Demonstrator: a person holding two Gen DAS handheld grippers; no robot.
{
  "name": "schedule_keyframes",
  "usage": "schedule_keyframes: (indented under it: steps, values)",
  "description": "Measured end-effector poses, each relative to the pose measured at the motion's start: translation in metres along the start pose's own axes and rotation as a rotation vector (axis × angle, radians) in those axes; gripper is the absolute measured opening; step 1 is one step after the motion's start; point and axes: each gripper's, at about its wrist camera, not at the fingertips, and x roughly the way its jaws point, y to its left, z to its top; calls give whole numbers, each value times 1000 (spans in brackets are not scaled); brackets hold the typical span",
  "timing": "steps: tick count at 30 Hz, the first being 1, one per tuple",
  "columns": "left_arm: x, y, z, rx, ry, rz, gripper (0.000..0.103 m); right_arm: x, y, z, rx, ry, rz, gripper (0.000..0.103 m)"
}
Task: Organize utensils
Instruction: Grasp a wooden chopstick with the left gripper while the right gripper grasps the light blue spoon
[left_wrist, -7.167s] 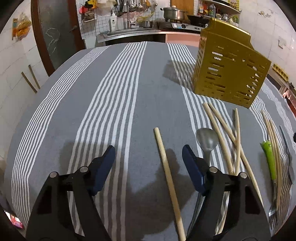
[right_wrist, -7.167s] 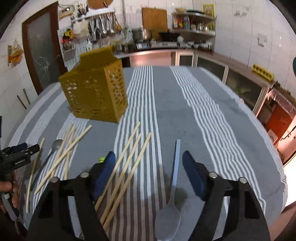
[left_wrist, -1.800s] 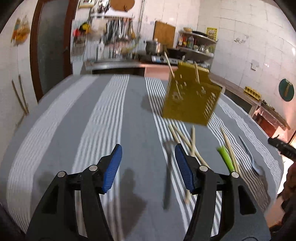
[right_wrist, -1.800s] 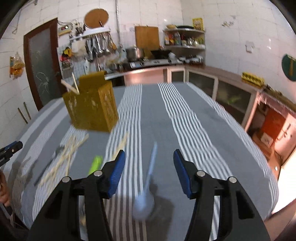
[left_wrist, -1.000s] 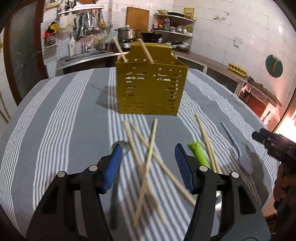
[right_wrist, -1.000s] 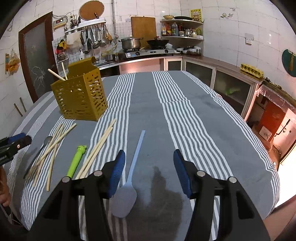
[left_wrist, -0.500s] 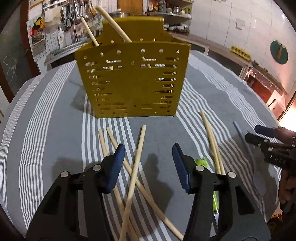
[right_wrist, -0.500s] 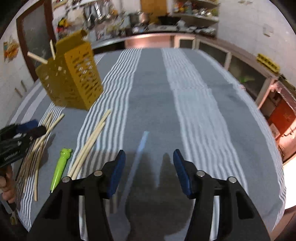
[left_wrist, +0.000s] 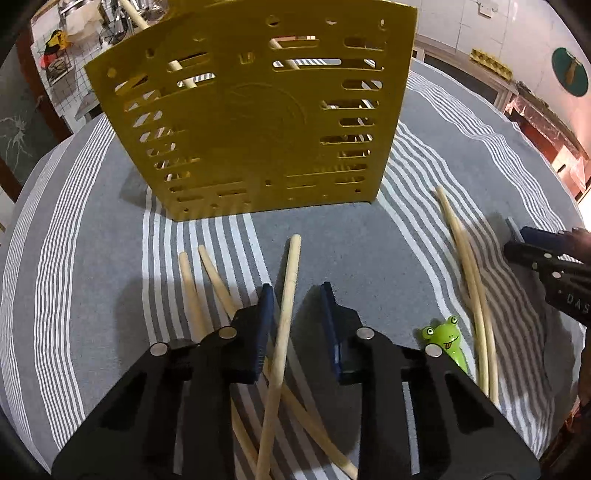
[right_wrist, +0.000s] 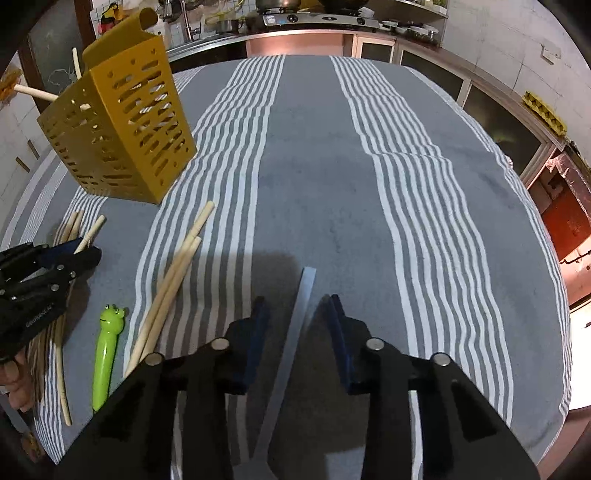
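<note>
Both grippers are tipped steeply down at the table with their blue pads closing in. The left gripper (left_wrist: 297, 291) has a wooden stick running between its jaws, pads not quite pressing it yet. The right gripper (right_wrist: 298, 306) straddles a flat grey handle, small gaps either side.

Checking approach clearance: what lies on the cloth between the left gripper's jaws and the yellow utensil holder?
In the left wrist view, one chopstick runs from between the closing jaws toward the yellow utensil holder; beyond its tip, only bare striped cloth.
</note>
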Motion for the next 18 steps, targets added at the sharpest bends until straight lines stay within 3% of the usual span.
schedule_keyframes:
  steps: [2,3,4,11,18]
  values:
    - [3,0,1,-3,2,-7,18,1,2,1,-13,-1,3,22]
    - [5,-1,2,0,0,-3,11,1,3,1,-14,0,10,11]
    - [5,-2,2,2,0,2,5,0,3,2,-13,0,11,11]
    - [-4,8,7,-35,-5,-57,4,-8,-1,3,39,-20,40,7]
    - [-37,18,11,-65,-98,-94,4,-33,-2,3,70,-88,88,7]
